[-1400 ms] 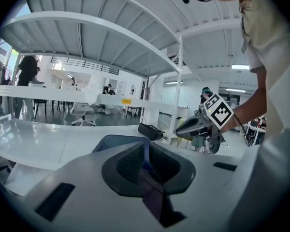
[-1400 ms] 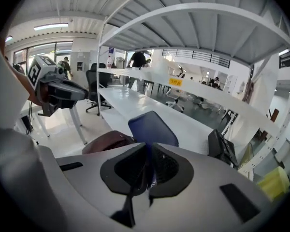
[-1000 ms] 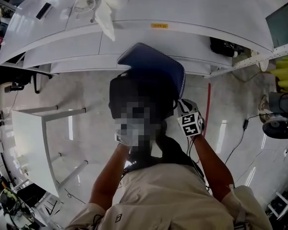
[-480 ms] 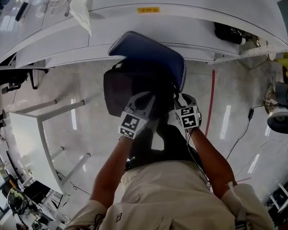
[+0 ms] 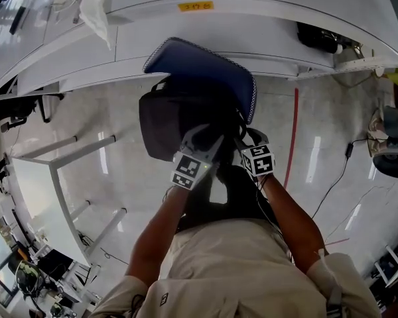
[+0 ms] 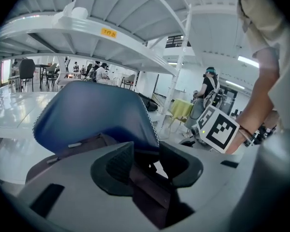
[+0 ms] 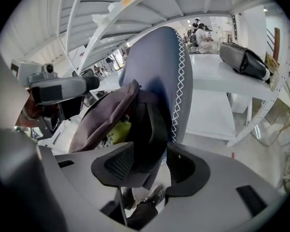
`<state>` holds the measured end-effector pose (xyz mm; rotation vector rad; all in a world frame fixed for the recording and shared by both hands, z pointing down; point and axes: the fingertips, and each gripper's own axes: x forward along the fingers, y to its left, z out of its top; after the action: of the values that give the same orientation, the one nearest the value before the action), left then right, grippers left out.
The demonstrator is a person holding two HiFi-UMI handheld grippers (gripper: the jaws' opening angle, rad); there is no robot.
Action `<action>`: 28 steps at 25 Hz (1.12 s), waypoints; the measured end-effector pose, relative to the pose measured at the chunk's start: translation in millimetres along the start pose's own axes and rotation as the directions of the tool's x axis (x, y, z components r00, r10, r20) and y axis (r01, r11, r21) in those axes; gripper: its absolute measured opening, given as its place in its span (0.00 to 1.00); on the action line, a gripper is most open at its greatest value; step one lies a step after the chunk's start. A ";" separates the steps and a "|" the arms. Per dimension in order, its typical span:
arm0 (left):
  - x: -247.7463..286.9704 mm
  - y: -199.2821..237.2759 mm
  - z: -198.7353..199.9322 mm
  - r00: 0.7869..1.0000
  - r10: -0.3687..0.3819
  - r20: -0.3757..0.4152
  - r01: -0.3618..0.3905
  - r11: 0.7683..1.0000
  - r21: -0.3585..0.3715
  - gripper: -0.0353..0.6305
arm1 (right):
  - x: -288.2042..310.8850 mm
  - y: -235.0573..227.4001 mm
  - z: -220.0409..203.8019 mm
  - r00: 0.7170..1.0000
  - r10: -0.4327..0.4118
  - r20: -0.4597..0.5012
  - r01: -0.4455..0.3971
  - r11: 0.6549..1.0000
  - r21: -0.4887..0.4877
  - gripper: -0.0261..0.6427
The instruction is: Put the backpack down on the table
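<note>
Backpack (image 5: 162, 128) underside hidden; blue panel (image 5: 199, 65) partly covered behind it.

The white table (image 5: 252, 5) carries crumpled white wrapping (image 5: 93, 12); its lower shelf (image 5: 186, 30), a black bag (image 5: 322, 38).

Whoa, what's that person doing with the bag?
A person holds a gripper in each hand and is letting go of a dark backpack. It leans against a blue chair in front of the white table, not on it. The left gripper and right gripper have both just been opening. A strap runs between each pair of jaws, but neither squeezes it.
</note>
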<state>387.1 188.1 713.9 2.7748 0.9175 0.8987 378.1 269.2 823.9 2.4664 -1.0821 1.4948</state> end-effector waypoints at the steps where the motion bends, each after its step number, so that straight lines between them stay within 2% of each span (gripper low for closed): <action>1: 2.9 -4.1 -3.3 1.000 -0.008 -0.010 0.008 1.000 0.006 0.28 | 1.8 -1.5 -1.9 1.000 -0.009 -0.004 0.009 1.000 0.007 0.31; 6: 23.6 -21.5 -14.8 0.997 -0.050 -0.051 0.053 0.997 0.054 0.28 | 16.3 -10.1 -3.0 0.999 -0.046 -0.012 0.046 0.999 -0.008 0.31; 9: 34.5 -23.8 -25.4 0.994 -0.072 -0.084 0.075 0.997 0.030 0.28 | 18.1 -7.5 1.2 0.999 -0.033 -0.001 0.033 0.999 0.006 0.29; 12: 35.7 -22.2 -27.2 0.992 -0.097 -0.084 0.094 0.995 -0.039 0.28 | 11.2 5.9 10.5 1.000 0.008 0.019 -0.007 0.999 -0.051 0.19; 16: 31.4 -21.0 -31.2 0.980 -0.164 -0.111 0.146 0.977 -0.155 0.28 | 0.9 29.9 26.9 0.994 0.066 0.082 -0.052 0.986 -0.156 0.18; 20: 25.5 -10.1 -28.2 0.980 -0.175 -0.096 0.143 0.952 -0.269 0.28 | -12.6 62.1 41.8 0.988 0.125 0.093 -0.101 0.967 -0.232 0.18; 22: 21.3 -6.7 -23.0 0.979 -0.190 -0.069 0.157 0.928 -0.338 0.29 | -18.1 73.1 46.0 0.986 0.138 0.093 -0.111 0.961 -0.254 0.18; 23: 19.2 -4.4 -20.6 0.979 -0.196 -0.050 0.162 0.909 -0.384 0.30 | -20.0 78.2 46.9 0.985 0.146 0.091 -0.116 0.955 -0.271 0.18; 26: 14.5 5.8 -16.9 0.980 -0.201 0.015 0.176 0.818 -0.548 0.30 | -22.4 91.3 49.2 0.982 0.163 0.090 -0.127 0.939 -0.320 0.18; 28: 13.7 9.9 -17.1 0.977 -0.211 0.035 0.189 0.776 -0.602 0.30 | -22.1 97.0 51.3 0.984 0.159 0.086 -0.122 0.935 -0.333 0.18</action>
<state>391.5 186.0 737.4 2.0794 0.7399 0.9898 353.2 188.0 750.9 2.3030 -1.4245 1.1058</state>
